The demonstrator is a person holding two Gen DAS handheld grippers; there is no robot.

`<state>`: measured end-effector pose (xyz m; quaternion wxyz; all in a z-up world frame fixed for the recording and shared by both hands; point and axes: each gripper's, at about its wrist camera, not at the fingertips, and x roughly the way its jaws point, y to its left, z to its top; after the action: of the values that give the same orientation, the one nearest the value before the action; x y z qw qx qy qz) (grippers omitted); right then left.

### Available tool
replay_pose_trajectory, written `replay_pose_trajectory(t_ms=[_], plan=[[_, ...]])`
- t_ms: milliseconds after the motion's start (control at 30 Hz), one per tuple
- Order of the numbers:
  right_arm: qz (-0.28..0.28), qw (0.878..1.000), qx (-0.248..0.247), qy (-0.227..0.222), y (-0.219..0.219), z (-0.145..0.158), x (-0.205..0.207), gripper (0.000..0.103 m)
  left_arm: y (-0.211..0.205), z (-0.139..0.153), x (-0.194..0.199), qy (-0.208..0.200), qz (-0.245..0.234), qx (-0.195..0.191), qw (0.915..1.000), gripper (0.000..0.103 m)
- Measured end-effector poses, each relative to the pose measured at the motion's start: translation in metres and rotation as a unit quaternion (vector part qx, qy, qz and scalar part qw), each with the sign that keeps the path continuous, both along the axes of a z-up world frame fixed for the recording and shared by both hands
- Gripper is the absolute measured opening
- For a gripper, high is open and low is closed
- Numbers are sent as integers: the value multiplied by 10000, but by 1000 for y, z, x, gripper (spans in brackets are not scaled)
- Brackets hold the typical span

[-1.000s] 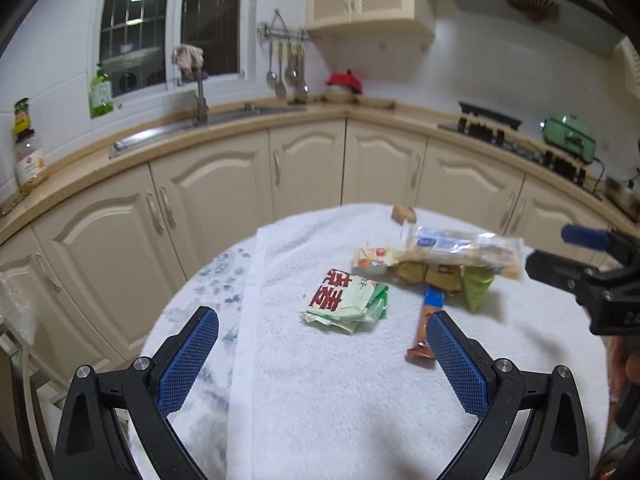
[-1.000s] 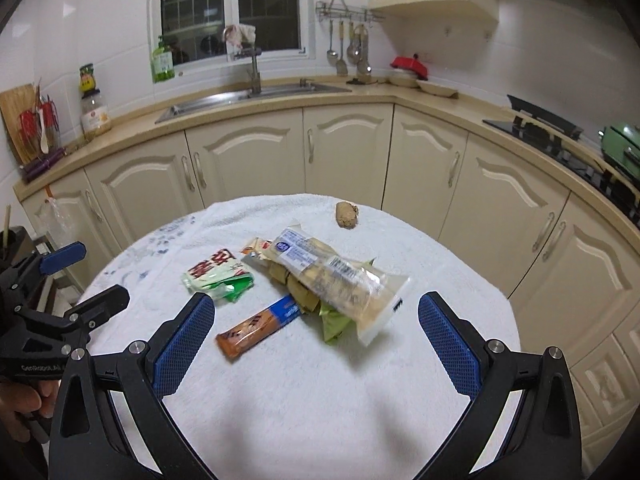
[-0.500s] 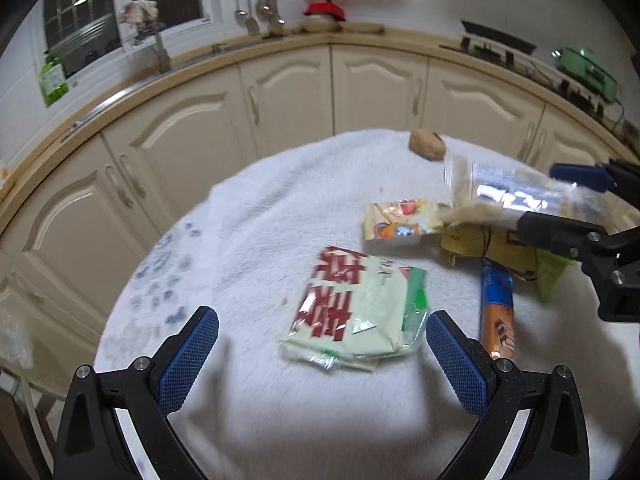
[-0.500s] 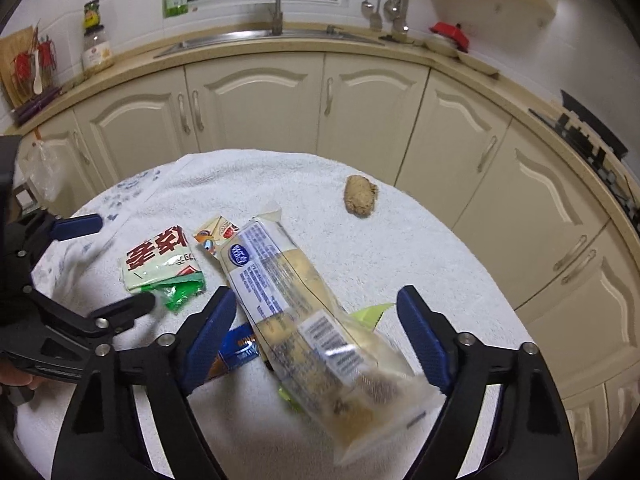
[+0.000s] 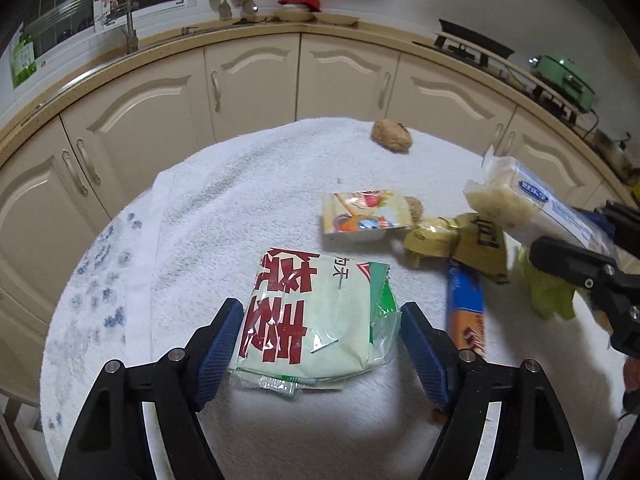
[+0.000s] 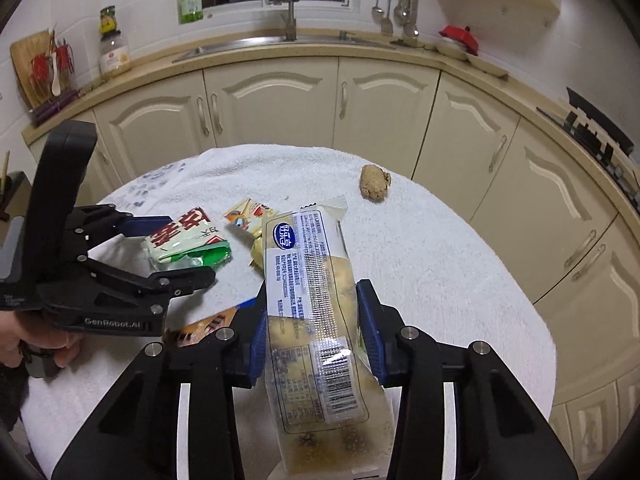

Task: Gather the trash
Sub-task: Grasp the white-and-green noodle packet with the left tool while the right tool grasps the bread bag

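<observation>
A pale green packet with red characters lies flat on the white towel. My left gripper straddles it, jaws closing, pads right at its edges without squeezing. A long clear bread bag sits between the pads of my right gripper. Those jaws are closing too, and the pads press the bag's sides. In the left wrist view the bread bag juts up from the right. Under it lie a gold wrapper, a blue-orange bar wrapper and a lime wrapper.
A small yellow snack packet and a brown lump lie farther back on the round table. Cream cabinets curve behind it, with a sink and stove on the counter. A hand holds the left gripper.
Both grippers came down toward the table and their jaws narrowed. The left one moved in around the green packet; the right one closed in onto the bread bag.
</observation>
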<state>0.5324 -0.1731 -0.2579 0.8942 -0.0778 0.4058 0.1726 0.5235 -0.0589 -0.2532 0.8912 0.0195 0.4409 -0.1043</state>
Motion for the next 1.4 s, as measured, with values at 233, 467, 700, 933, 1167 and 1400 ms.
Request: replay_pose_trajectory(t_ms=[233, 467, 700, 933, 1167, 1400], plan=[[-281, 9983, 506, -110, -21, 11, -48, 39, 4, 6, -33, -153, -69, -136, 9998, 74], [-466, 9957, 796, 108, -33, -3, -89, 36, 12, 8, -80, -314, -21, -226, 9992, 74], [-463, 9957, 754, 260, -24, -22, -93, 40, 13, 9, -118, -349, 108, -299, 9989, 74], [-424, 9973, 415, 440, -7, -42, -67, 39, 4, 20, -160, -449, 188, -399, 9980, 74], [-449, 9923, 1092, 378, -23, -32, -100, 33, 0, 33, -191, -680, 113, -499, 9964, 74], [-631, 9810, 1802, 343, -56, -18, -141, 29, -11, 41, -220, -843, -31, -566, 9948, 74]])
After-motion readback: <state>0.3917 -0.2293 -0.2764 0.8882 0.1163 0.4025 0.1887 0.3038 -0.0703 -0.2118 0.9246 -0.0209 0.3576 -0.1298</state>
